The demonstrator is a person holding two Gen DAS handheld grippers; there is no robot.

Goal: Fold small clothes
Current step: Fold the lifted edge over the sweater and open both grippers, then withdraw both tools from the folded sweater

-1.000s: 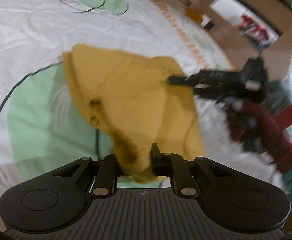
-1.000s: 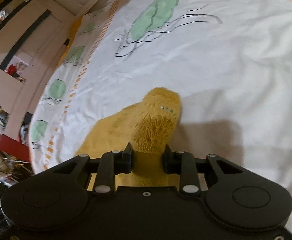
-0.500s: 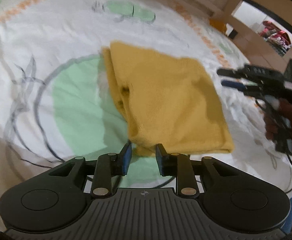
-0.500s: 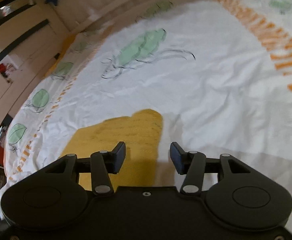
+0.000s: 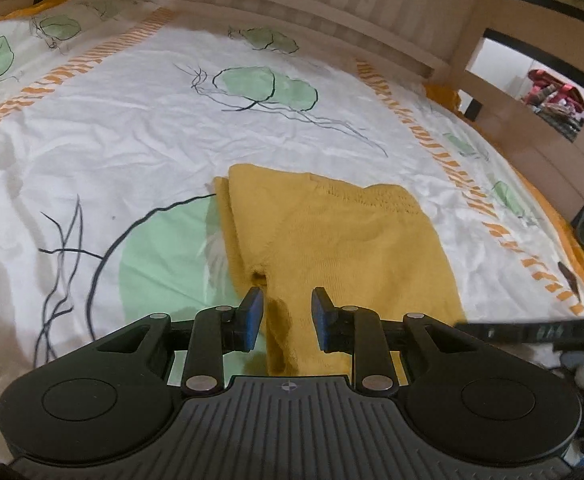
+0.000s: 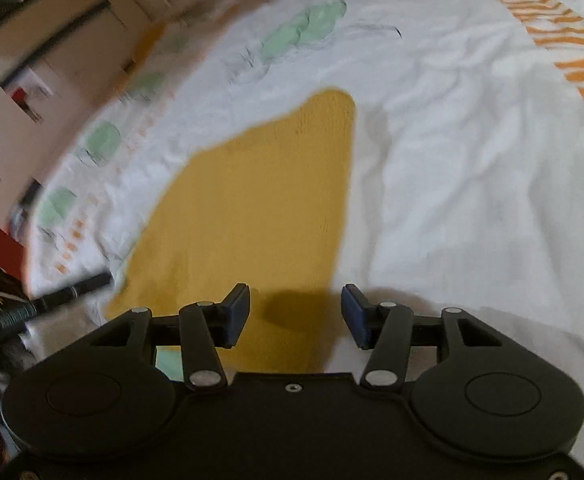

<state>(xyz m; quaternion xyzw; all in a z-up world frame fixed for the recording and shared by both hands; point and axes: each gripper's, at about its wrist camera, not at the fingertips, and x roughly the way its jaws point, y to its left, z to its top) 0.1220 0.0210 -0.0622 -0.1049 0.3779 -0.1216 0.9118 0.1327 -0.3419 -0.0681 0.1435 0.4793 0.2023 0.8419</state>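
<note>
Bedroom setting: a bed sheet (image 5: 139, 120), white w/ green leaf prints and orange dashed bands, covers the whole work surface; a pale slatted bed frame (image 5: 332, 4) runs along the far edge, w/ a doorway and shelving beyond at right.

Task item: a small mustard-yellow knit garment (image 5: 332, 240) lies flat on the sheet, partly over a large green leaf print. It reads as a compact, roughly rectangular packet w/ a doubled edge along its left side and an openwork knit band near the far edge, i.e. layers stacked one on another. Right wrist view shows the same garment (image 6: 251, 208), blurred, as a smooth wedge w/ no loose sleeve or flap visible.

Left gripper (image 5: 287, 316): jaws parted by a narrow gap, poised over the near left corner of the garment; cloth shows between the pads, but neither pad presses on it. Nothing held.

Right gripper (image 6: 295, 312): jaws at a moderate gap and closing slightly, above the near edge of the garment; pads clear of the fabric, nothing held. Its dark tip also shows at the right edge of the left wrist view.

Progress (judged): at least one fold looks done, and the item rests released and tidy. Left to do, prob.: one more fold or a final smoothing of this piece. No other clothes are in view.
</note>
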